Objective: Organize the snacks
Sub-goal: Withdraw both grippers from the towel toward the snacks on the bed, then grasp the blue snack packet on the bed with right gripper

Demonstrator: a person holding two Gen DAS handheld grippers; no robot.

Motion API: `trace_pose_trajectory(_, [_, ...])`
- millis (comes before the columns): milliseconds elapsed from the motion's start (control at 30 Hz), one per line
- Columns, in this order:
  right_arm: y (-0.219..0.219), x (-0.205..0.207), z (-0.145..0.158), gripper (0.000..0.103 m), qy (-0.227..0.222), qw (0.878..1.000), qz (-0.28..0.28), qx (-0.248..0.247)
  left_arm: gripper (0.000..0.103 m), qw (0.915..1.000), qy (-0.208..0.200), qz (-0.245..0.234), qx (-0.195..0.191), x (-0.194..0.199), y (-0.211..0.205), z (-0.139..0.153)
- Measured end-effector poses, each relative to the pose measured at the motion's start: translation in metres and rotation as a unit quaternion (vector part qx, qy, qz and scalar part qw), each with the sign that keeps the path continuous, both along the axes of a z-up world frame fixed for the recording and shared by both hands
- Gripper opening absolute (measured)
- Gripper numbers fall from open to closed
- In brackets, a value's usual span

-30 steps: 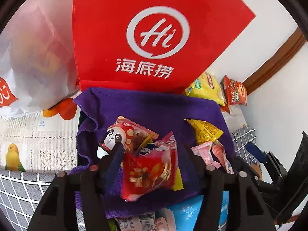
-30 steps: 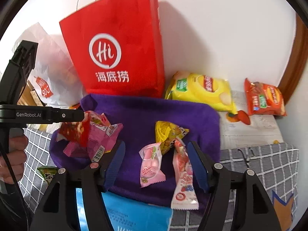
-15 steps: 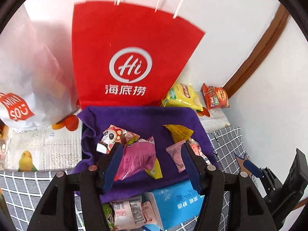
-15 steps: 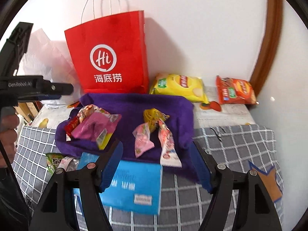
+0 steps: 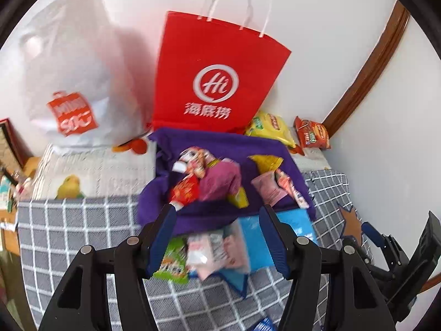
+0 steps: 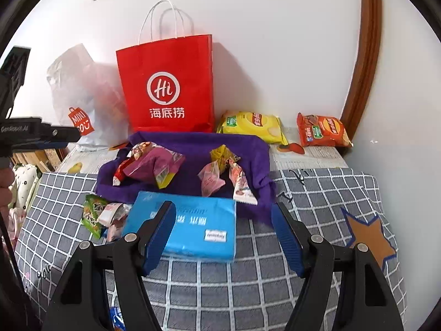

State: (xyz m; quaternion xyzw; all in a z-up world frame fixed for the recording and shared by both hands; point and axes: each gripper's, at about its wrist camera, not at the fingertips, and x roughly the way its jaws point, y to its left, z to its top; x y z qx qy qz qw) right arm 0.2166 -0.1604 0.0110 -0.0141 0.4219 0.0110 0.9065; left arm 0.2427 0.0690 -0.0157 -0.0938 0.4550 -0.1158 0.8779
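A purple cloth (image 5: 220, 146) (image 6: 193, 140) lies on the checked cover and carries several snack packets. A magenta pack (image 5: 220, 182) (image 6: 154, 162) and a red one are on its left. A yellow pack (image 6: 220, 154) and pink packs (image 6: 210, 178) are on its right. My left gripper (image 5: 217, 209) hangs open and empty above the cloth's near edge. My right gripper (image 6: 223, 205) is open and empty too, above a blue pack (image 6: 193, 229) in front of the cloth. A green packet (image 6: 93, 215) and small pink ones lie left of the blue pack.
A red paper bag (image 6: 168, 88) and a white plastic bag (image 6: 80, 91) stand against the wall behind the cloth. A yellow chips bag (image 6: 253, 124) and an orange chips bag (image 6: 322, 131) lie at the back right. A hand holds the left gripper at the right wrist view's left edge.
Both grippers have drawn back and upward from the purple cloth, so more of the checked cover and the blue pack shows. The packets stay on the cloth.
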Motion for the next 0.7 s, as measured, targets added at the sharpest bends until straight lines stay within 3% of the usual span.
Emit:
trace_pose_trajectory(167, [0.007, -0.018, -0.003, 0.071, 0.026, 0.999, 0.013, 0.032, 0.062, 0.9995, 0.002, 0.021, 0.021, -0.022, 0.014, -0.01])
trace_pose_trajectory(267, [0.018, -0.033, -0.009, 0.071, 0.031, 0.999, 0.024, 0.027, 0.062, 0.9994, 0.01, 0.025, 0.023, -0.032, 0.019, -0.02])
trace_pose_trajectory(700, [0.074, -0.087, -0.068, 0.069, 0.091, 0.987, 0.124, 0.056, 0.062, 0.9984, 0.044, 0.028, 0.022, -0.07, 0.032, -0.061])
